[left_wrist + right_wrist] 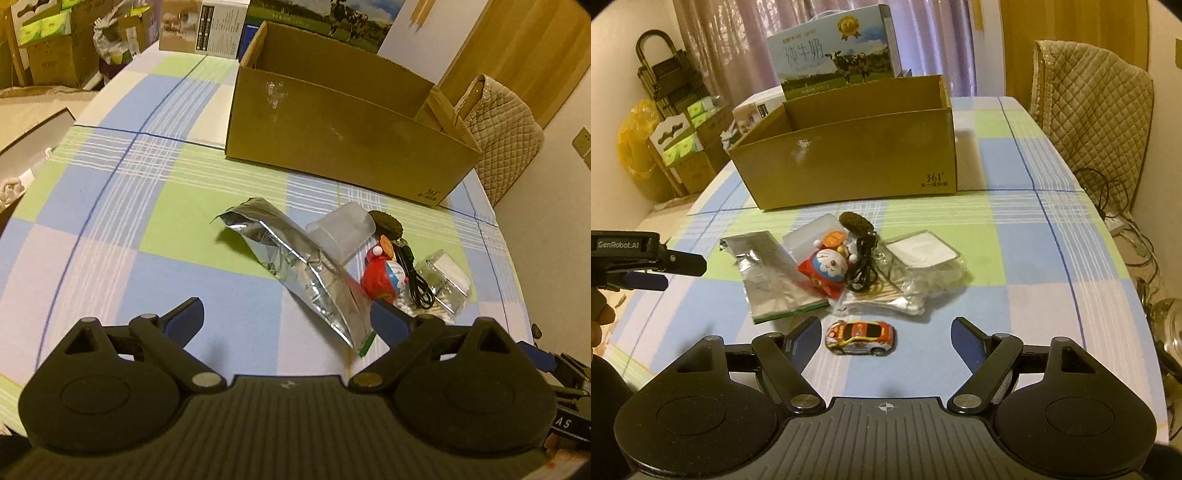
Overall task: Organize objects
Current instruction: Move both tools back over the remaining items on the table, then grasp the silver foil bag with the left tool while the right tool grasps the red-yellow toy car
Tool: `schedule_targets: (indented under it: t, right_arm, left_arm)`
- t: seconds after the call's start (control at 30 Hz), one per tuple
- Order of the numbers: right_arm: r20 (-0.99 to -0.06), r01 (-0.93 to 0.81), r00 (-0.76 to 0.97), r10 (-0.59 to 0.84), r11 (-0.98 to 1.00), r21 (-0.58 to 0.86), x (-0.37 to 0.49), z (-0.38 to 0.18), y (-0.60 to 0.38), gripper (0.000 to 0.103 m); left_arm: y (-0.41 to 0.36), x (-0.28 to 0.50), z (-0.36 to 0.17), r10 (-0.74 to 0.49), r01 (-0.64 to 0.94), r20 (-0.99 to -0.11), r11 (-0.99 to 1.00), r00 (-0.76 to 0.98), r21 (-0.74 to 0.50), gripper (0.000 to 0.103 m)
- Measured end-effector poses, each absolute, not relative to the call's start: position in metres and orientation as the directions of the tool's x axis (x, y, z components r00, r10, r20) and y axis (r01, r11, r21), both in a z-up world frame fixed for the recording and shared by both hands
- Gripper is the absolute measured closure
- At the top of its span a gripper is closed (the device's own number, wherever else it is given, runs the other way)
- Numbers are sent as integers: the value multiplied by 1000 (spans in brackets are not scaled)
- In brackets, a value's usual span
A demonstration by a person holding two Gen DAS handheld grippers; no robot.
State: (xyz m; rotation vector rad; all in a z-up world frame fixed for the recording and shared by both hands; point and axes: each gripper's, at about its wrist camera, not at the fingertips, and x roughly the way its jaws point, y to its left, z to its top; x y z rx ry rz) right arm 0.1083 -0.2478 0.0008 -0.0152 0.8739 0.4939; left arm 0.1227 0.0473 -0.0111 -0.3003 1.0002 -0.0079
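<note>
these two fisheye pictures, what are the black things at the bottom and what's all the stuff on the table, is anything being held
The black shapes are hand-held grippers, one in each of a person's hands, each with a camera looking forward along its two blue-padded fingers. One picture comes from the left gripper, the other from the right gripper.

Both face a checked tablecloth with an open cardboard box at the back. In front lies a small pile: a silver foil pouch, a clear plastic cup, a red toy figure, a black cable and a clear packet of cotton swabs. A toy car sits between the right gripper's open fingers, ungripped.

Nothing is held; both grippers are open.
</note>
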Motion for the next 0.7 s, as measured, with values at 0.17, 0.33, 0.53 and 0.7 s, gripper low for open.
schedule_targets:
  t: [0.17,0.33,0.53,0.7]
  right_arm:
    - [-753,-419,521,402,889,185,124,-7,-247,28]
    - [-767,-412,506,394,892,187,135,-16,-246,28]
    - [-785,-412,483,387,892,187,143,-28,-243,28]
    - [-790,-430,467,397,883,190,146,-33,-239,28]
  left_arm:
    - [43,144,-30,-157,-151,-842,951,517,-270,13]
    - [35,165,-51,-175,-151,-860,949,479,-277,23]
    - [26,180,-70,-212,-138,-869,944,447,-301,34]
    - [27,180,-70,-269,-86,-862,938,430,-335,64]
